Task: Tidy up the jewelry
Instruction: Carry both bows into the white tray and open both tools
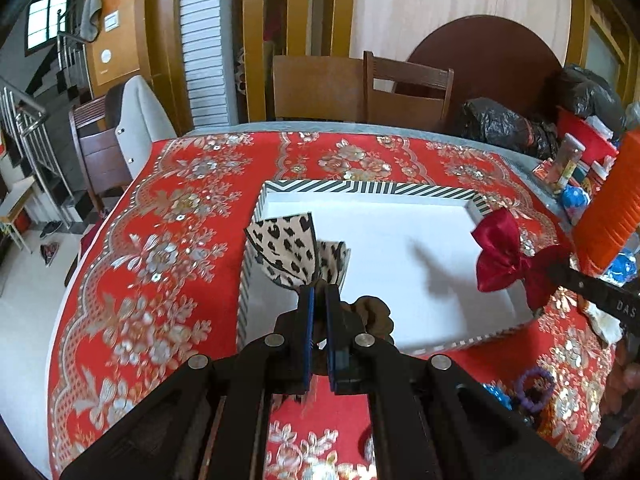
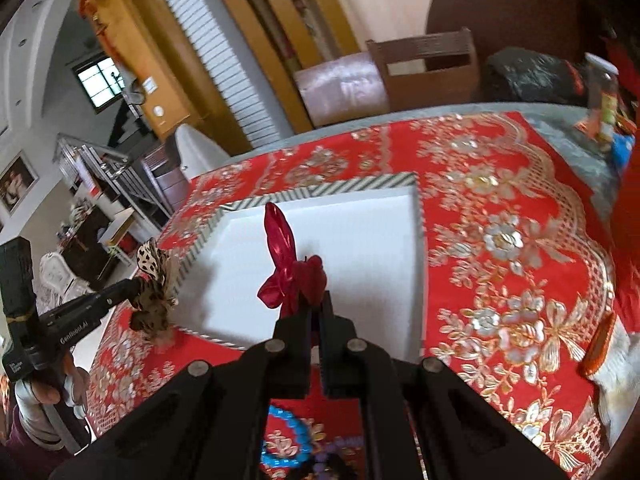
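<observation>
Black angular left tool (image 1: 318, 294) with blue pads (image 1: 307, 332), silver screws, white lettering.

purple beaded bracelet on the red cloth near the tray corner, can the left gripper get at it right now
Probably not as things stand. The left gripper is shut on a leopard-print fabric bow held over the white striped-rim tray. The purple beaded bracelet lies uncovered on the red floral tablecloth, so only the full grip blocks it.
</observation>
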`<state>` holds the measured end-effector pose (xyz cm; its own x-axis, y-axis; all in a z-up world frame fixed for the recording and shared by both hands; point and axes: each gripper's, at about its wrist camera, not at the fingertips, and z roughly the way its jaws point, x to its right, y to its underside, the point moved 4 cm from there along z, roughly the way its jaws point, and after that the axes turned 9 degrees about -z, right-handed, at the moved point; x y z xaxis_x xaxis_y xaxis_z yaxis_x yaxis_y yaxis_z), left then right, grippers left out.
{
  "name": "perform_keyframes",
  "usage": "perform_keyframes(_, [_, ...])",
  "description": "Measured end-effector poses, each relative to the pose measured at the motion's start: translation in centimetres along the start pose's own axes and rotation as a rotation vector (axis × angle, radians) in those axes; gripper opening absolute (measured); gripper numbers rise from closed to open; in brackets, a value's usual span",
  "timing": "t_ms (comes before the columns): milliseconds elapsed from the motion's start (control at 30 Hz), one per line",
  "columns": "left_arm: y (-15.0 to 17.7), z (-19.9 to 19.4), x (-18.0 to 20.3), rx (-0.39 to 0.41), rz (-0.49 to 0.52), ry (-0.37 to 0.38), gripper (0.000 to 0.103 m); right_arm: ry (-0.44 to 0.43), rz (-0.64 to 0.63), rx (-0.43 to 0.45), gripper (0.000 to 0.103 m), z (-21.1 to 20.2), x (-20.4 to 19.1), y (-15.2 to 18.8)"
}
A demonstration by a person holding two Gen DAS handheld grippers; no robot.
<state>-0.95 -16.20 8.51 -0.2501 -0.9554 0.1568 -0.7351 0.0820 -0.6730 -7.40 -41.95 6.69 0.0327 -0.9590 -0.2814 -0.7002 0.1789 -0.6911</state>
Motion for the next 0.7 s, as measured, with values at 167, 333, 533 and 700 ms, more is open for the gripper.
perform_keyframes(167, [-0.9,3.1,0.1,-0.034,-0.002,-0.019,0.002,0.040,0.036,-0.037,0.003,1.4,1.5,0.8])
perform_keyframes(333, [-0.7,6.6,-0.3,-0.099,-0.034,-0.028,0.002,0.070,0.057,-0.094,0.003,3.3,2.6,1.7])
perform_keyframes(533, [-0.1,8.4,-0.5,-0.131,-0.043,-0.051,0.003,0.091,0.034,-0.151,0.003,4.7,2.7,2.6])
perform_keyframes(700, [-0.3,7.7,-0.6,-0.110,-0.051,-0.028,0.020,0.106,0.031,-0.194,0.021,5.5,2.7,3.0])
